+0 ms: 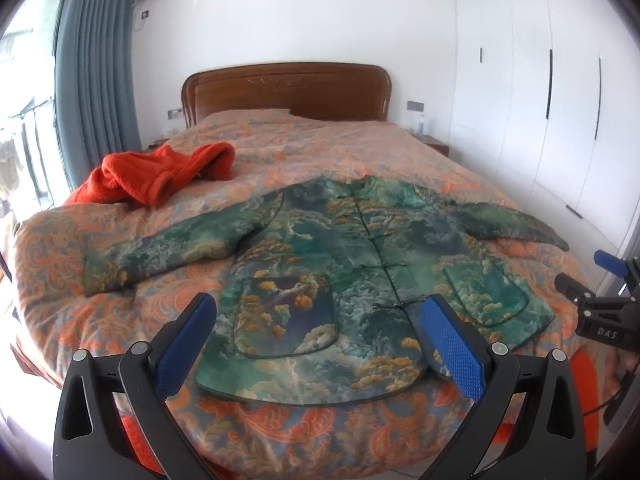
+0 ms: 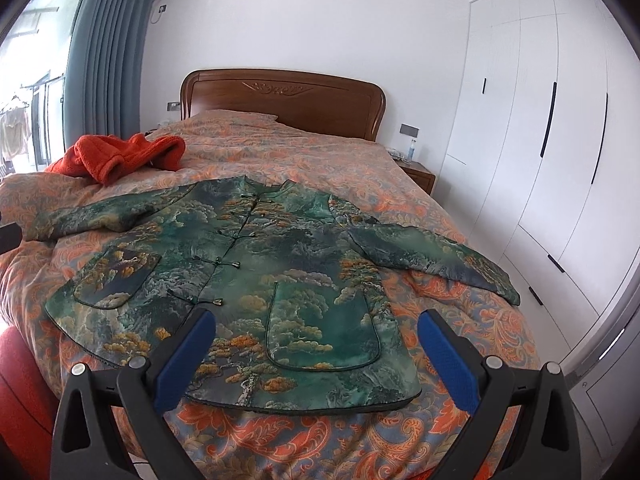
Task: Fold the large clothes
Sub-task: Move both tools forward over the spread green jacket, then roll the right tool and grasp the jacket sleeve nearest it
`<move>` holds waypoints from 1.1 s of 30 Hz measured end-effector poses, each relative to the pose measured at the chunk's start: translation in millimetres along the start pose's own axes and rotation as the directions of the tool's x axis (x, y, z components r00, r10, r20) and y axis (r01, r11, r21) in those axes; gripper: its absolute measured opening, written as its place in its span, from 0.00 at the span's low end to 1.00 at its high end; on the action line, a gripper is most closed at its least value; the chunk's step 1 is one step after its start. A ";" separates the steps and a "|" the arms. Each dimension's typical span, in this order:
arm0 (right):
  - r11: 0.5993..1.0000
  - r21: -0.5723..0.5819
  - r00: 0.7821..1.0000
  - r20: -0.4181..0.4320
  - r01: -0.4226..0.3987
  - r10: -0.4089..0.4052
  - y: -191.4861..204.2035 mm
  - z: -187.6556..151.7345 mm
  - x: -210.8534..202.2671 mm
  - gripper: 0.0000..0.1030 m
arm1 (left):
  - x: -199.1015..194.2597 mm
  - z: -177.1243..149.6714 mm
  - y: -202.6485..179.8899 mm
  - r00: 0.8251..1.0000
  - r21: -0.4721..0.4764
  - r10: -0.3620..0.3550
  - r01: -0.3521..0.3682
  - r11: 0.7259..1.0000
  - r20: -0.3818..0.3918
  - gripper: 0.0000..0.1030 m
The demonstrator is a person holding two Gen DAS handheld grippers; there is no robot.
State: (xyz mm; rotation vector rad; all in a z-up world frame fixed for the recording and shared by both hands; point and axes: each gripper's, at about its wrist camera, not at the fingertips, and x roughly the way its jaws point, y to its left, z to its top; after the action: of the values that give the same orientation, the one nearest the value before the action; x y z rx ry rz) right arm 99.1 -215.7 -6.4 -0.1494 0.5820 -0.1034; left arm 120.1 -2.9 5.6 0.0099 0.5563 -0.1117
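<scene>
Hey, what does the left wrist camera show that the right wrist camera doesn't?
Only the left wrist view shows the right hand-held gripper from outside, at its right edge, and the left hand-held gripper open over the hem. Only the right wrist view shows the right hand-held gripper from behind, open above the pocket, plus the whole white wardrobe. Both show the green jacket spread flat and buttoned, the orange garment crumpled behind it, and the wooden headboard.

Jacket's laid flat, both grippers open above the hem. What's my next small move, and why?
Probably swing the left gripper out to the sleeve cuff on its side and pinch it. The green jacket lies flat and buttoned with both sleeves spread, and neither gripper holds anything, so a sleeve fold comes first.
</scene>
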 end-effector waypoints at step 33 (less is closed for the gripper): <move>0.993 0.102 0.992 -0.117 0.064 -0.052 -128.6 -25.3 94.7 1.00 | 34.4 -14.4 -24.9 0.991 0.017 -0.007 0.010 1.000 -0.137 1.00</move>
State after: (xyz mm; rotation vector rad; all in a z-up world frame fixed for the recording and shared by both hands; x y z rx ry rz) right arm 156.7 -358.2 -56.5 -0.0577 0.6854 -0.2000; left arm 138.8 -30.6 -24.2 0.0326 0.6926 -0.1247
